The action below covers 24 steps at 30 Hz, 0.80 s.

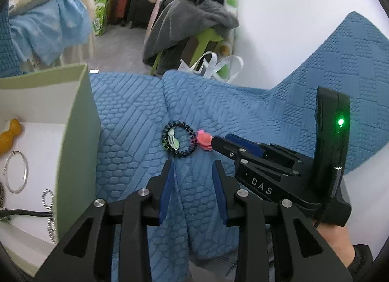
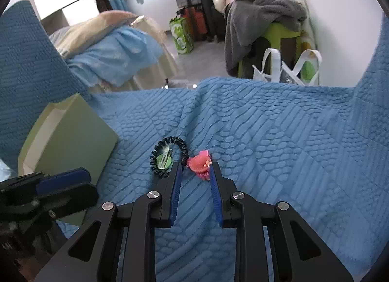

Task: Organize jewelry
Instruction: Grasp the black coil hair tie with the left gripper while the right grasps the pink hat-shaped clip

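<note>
Right gripper (image 2: 195,169) jaws open around pink clip (image 2: 199,163), beside black coil tie (image 2: 167,158)

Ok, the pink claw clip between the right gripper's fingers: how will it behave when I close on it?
The pink claw clip looks like small, hard plastic, so probably light and stiff. Its rounded back may slip or twist between the right gripper pads. It lies on soft quilted blue fabric touching the black coil hair tie, so a push would likely nudge that too.
</note>
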Motion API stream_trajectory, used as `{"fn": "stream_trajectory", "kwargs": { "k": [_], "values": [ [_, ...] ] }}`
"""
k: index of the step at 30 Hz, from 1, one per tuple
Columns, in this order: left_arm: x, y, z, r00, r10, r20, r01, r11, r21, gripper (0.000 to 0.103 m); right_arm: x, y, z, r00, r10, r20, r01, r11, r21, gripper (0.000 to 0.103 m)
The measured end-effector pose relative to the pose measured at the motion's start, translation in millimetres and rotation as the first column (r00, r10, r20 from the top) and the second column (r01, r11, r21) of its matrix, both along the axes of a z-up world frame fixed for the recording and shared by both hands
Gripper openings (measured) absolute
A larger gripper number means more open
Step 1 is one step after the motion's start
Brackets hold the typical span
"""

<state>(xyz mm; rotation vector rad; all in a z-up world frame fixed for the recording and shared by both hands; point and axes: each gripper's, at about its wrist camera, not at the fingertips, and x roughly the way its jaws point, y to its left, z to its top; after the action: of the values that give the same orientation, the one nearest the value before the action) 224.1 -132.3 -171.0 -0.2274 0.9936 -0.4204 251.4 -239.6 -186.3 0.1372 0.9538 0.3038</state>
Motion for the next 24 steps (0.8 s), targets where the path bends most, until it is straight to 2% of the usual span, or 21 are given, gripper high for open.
{"fn": "stream_trajectory", "kwargs": {
  "k": [5, 11, 14, 16, 18, 24],
  "values": [
    [10, -6, -14, 1.000, 0.008, -0.010, -0.008, 0.999, 0.034, 0.033, 10, 4, -14, 0.999, 0.022, -0.027, -0.023, 0.999, -0.050, 0.025],
    [16, -9, -28, 1.000, 0.002, -0.028, -0.001, 0.999, 0.045, 0.035, 18, 9, -24, 0.998, 0.048, -0.044, -0.050, 0.998, -0.043, 0.025],
    [21, -11, -32, 0.999, 0.013, -0.030, -0.011, 0.998, 0.058, 0.043, 19, 8, -25, 0.998, 0.044, -0.039, -0.046, 0.998, -0.051, 0.023],
    [22, -12, -32, 1.000, 0.014, -0.019, -0.013, 0.998, 0.064, 0.055, 19, 3, -24, 0.999, 0.027, -0.036, -0.029, 0.999, -0.039, 0.021],
    [23, -14, -31, 1.000, 0.015, 0.005, -0.015, 0.996, 0.083, 0.061, 19, -4, -23, 0.999, 0.007, -0.034, -0.008, 1.000, -0.023, 0.021],
    [27, -29, -35, 0.999, -0.030, 0.046, 0.023, 0.988, 0.155, 0.062, 17, -24, -12, 0.998, -0.063, 0.002, 0.063, 0.998, 0.007, 0.021]
  ]
}}
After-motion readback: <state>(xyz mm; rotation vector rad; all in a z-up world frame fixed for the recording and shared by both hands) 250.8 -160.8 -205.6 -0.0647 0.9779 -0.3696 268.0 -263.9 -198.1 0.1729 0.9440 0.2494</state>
